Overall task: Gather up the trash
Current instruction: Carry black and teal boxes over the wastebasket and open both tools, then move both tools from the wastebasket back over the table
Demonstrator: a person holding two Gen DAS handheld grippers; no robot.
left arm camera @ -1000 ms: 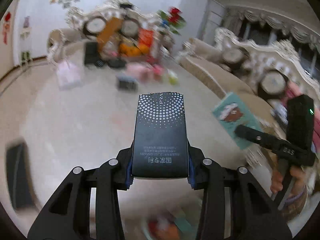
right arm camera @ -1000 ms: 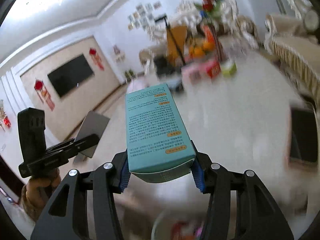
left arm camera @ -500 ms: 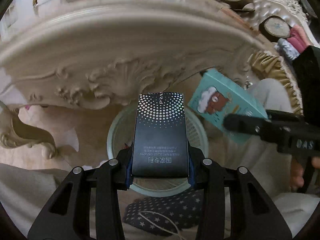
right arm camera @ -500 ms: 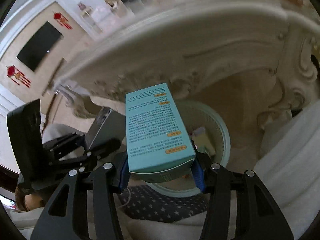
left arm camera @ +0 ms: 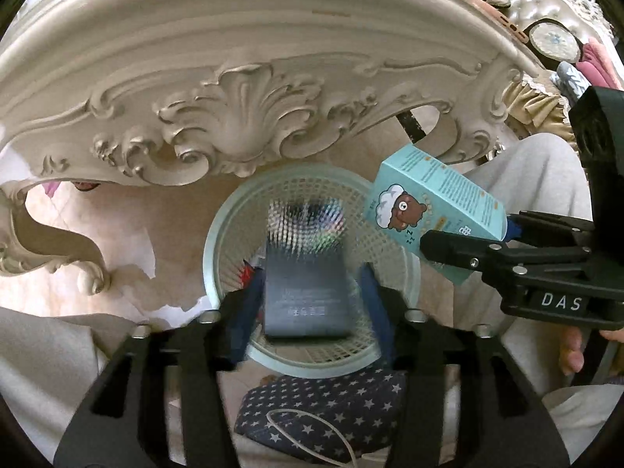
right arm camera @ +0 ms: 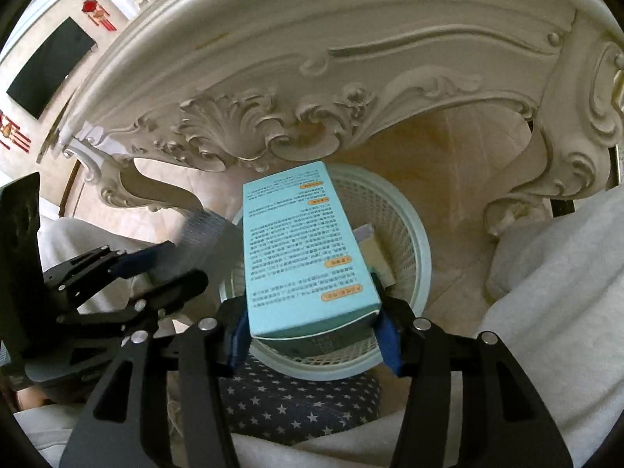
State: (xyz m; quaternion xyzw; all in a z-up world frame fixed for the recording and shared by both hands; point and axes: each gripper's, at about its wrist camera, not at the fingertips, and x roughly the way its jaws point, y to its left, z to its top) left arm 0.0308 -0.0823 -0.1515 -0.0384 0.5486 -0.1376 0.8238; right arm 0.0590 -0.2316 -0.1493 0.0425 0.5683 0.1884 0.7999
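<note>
A glossy beige tiled floor [left arm camera: 117, 230] carries a pale green mesh wastebasket [left arm camera: 218, 234], standing just in front of a carved cream table's [left arm camera: 241, 117] apron and curled leg; a navy star-patterned slipper [left arm camera: 323, 401] rests on the floor touching the basket's near rim

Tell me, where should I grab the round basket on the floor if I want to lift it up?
Grab the basket by its thick top rim, coming from above on the near side, one of the jaws inside and one outside. It looks too wide to squeeze whole, its mesh wall looks thin, and the carved table overhangs the far side.
</note>
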